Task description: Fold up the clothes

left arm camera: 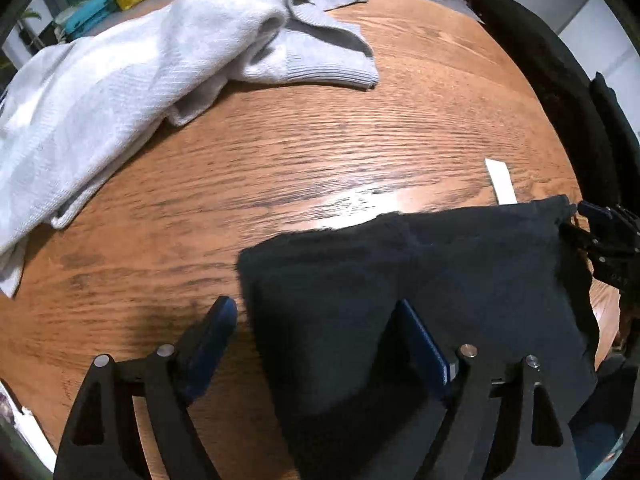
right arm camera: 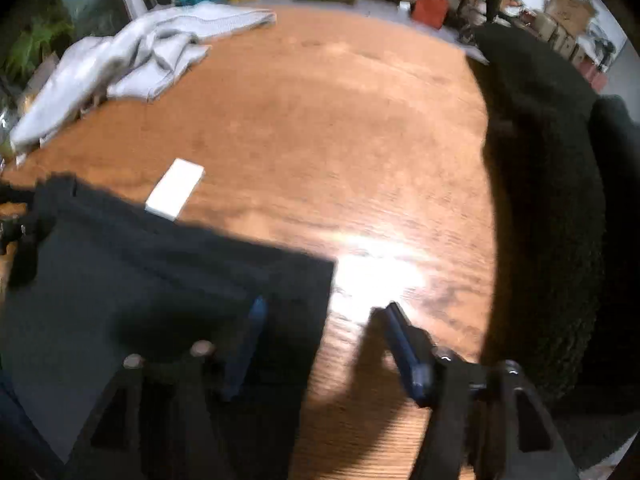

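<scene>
A folded black garment [left arm camera: 440, 280] lies on the round wooden table [left arm camera: 320, 140] near its front edge. My left gripper [left arm camera: 320, 332] stands open over the garment's left corner: one blue pad is above bare wood, the other above the cloth. In the right wrist view the same black garment [right arm camera: 140, 280] fills the lower left. My right gripper [right arm camera: 326, 324] is open astride the garment's right edge, one finger over cloth and one over the table [right arm camera: 320, 120]. No pad presses on the cloth. The right gripper [left arm camera: 604, 240] also shows at the garment's far right corner.
A crumpled grey sweater [left arm camera: 120, 80] [right arm camera: 120, 52] lies at the table's back left. A small white box [left arm camera: 502, 180] [right arm camera: 176, 188] sits just behind the black garment. A dark fuzzy cloth [left arm camera: 552, 80] [right arm camera: 552, 200] lies along the table's right edge. Clutter stands beyond the table.
</scene>
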A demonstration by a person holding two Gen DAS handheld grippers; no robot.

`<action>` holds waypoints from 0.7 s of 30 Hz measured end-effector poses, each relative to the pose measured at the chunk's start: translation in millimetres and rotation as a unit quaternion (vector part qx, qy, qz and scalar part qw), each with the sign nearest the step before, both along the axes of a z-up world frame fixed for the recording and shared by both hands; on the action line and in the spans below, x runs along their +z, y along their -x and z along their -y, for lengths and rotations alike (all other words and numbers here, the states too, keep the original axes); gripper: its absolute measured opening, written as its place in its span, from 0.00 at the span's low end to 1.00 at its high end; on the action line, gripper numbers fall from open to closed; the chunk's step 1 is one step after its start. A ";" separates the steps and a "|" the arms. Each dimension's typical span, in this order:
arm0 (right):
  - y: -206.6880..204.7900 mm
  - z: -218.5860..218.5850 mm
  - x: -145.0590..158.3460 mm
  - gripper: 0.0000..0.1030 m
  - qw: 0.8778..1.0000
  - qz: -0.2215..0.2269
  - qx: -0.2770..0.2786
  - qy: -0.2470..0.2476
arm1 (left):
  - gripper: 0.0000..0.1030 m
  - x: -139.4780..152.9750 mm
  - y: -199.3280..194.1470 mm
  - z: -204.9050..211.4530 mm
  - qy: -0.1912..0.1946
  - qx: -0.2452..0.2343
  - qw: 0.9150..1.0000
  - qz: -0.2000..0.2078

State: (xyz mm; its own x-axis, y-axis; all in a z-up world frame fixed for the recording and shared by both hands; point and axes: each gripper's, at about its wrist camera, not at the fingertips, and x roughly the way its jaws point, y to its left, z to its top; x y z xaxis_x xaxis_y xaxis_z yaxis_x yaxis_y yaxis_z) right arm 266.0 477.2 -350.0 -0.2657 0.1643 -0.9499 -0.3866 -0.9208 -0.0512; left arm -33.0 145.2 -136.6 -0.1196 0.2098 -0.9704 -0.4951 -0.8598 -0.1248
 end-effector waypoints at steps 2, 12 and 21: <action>-3.8 -6.1 -0.3 0.71 1.000 0.003 -0.012 0.016 | 0.80 0.5 7.0 14.7 -0.013 0.020 1.000 0.004; 19.1 35.3 9.8 0.62 0.996 -0.033 0.058 -0.055 | 0.80 -19.9 43.9 -5.9 -0.023 0.003 0.999 -0.027; -17.3 -36.6 15.7 0.65 0.995 -0.073 -0.038 0.048 | 0.81 -33.4 92.8 20.6 -0.083 0.053 0.995 -0.005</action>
State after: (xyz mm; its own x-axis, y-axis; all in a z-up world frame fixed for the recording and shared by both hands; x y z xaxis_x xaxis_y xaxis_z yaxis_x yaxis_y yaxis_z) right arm 283.3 513.9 -334.3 -0.3916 0.1000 -0.9147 -0.4526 -0.8864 0.0968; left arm -125.8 124.7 -169.9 -0.1582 0.3527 -0.9223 -0.4049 -0.8751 -0.2652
